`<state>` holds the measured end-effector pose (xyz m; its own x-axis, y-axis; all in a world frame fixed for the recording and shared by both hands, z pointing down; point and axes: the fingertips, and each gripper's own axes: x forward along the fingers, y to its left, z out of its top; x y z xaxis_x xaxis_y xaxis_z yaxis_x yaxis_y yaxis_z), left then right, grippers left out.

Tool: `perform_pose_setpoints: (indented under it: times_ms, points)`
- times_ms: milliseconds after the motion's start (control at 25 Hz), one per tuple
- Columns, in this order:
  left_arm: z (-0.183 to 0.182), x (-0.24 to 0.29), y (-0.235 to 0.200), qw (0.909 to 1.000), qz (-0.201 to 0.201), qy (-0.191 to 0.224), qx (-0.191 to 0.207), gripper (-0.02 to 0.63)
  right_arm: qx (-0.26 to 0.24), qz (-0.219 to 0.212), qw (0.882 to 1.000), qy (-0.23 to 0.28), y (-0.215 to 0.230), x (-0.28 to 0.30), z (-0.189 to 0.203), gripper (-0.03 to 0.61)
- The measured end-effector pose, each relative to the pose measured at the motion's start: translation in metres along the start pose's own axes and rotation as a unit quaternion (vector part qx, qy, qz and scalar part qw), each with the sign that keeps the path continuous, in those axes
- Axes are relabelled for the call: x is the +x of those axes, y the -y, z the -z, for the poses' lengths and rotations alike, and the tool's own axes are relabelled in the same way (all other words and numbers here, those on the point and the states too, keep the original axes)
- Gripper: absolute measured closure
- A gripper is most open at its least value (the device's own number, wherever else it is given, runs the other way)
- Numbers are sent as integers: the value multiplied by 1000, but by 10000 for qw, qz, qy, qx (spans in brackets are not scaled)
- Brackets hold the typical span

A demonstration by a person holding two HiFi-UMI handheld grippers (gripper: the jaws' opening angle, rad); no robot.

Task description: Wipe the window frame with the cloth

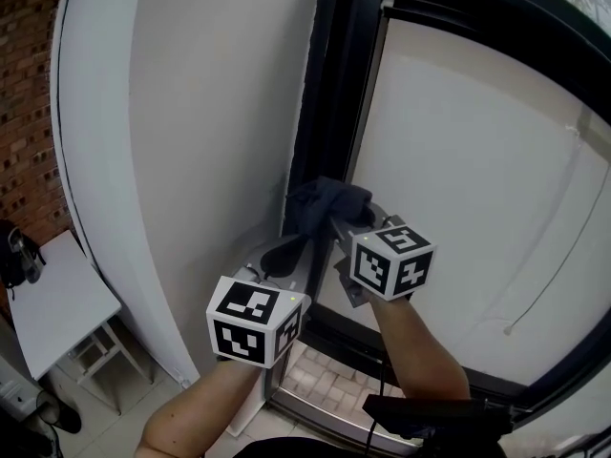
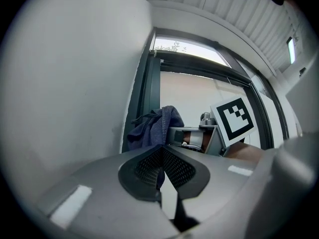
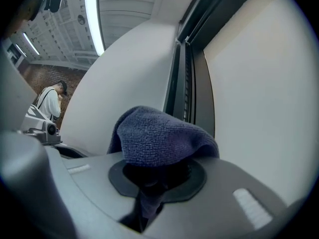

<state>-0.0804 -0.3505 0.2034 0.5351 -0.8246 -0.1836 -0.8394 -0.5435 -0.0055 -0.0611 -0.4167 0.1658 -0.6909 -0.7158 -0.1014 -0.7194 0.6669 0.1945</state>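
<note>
In the right gripper view the cloth (image 3: 164, 138) covers the tips of the right gripper (image 3: 155, 172), and its lower end disappears between the jaws. In the head view the window frame (image 1: 329, 93) is cut off at 12 o'clock, and the white table (image 1: 57, 303) at 8 o'clock by the left edge.

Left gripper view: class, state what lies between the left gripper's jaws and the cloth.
Nothing. The left gripper view shows a bare gap from the shut left gripper to the cloth, which the right gripper clamps.
</note>
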Motion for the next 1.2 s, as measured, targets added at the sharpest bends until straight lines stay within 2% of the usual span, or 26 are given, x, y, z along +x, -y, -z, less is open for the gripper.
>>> perform_pose_setpoints:
  times_ms: [120, 360, 520, 680, 1200]
  points:
    - [-18, 3, 8, 9997, 87, 97, 208, 620, -160, 12, 9998, 120, 2, 1, -22, 528]
    - [-52, 8, 4, 9989, 51, 372, 285, 620, -425, -11, 9987, 265, 9, 4, -57, 528]
    - [-70, 7, 7, 9969, -13, 472, 632, 620, -821, 52, 9959, 369, 9, 6, -75, 528]
    - [-87, 14, 6, 9958, 30, 618, 678, 620, -788, -2, 9950, 619, 16, 8, -105, 528]
    - [-113, 38, 2, 9938, 75, 752, 820, 620, -1103, 284, 9840, 1367, 35, 9, -211, 528]
